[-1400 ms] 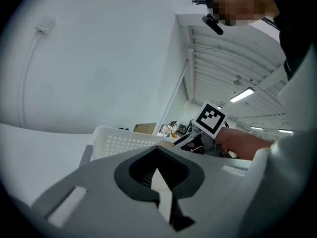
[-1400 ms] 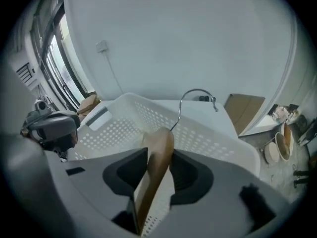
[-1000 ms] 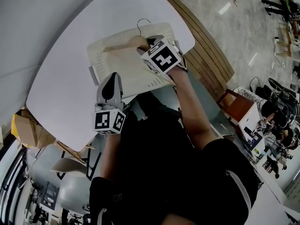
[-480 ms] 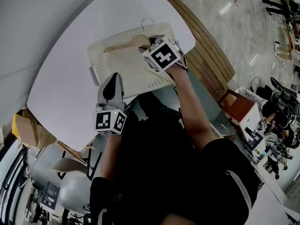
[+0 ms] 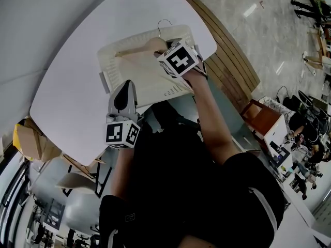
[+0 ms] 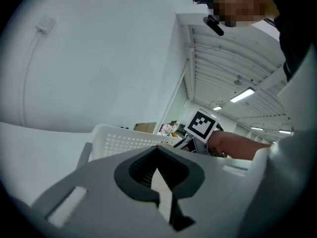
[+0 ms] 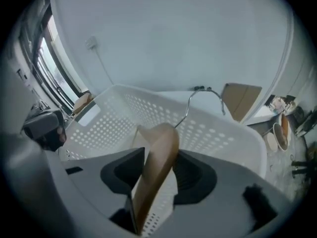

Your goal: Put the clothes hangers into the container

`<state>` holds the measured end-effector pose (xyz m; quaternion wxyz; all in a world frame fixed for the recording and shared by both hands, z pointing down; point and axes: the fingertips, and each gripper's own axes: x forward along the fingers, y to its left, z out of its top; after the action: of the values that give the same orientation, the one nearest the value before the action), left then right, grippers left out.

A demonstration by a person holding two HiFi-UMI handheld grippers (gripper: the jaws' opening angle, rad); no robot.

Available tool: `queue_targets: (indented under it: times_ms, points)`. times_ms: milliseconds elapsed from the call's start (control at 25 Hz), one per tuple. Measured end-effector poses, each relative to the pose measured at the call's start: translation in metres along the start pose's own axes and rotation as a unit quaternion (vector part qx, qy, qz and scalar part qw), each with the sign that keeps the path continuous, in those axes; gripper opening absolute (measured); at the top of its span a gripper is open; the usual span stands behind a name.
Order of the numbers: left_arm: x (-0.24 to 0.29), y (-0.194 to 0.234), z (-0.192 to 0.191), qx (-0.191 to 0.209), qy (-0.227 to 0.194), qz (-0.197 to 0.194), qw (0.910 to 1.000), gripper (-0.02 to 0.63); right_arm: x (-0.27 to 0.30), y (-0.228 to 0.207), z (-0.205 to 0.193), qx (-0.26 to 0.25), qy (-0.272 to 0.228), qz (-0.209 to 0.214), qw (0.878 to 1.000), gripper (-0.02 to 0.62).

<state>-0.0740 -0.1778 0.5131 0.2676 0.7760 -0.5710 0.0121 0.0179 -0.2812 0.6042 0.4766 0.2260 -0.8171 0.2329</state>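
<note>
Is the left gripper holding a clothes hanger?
No, nothing stands between the jaws of the left gripper; the wooden hanger is between the jaws of the right gripper.

Office clutter around a white table.
Slatted wooden bench along the table's right edge, glossy tiled floor beyond; brown wooden chair near seated people; cardboard box by the table's left corner; wall socket with cable; ceiling strip light; dark-framed window; another cardboard box.
</note>
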Motion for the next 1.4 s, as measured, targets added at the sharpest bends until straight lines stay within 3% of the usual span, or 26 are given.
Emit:
queue_targets:
  times_ms: [1400]
  points:
    - [-0.037,-0.010,0.010,0.006,-0.022,-0.019,0.9995,0.005,-0.041,0.004,-0.015,0.013,-0.016,-0.055,0.998,0.213]
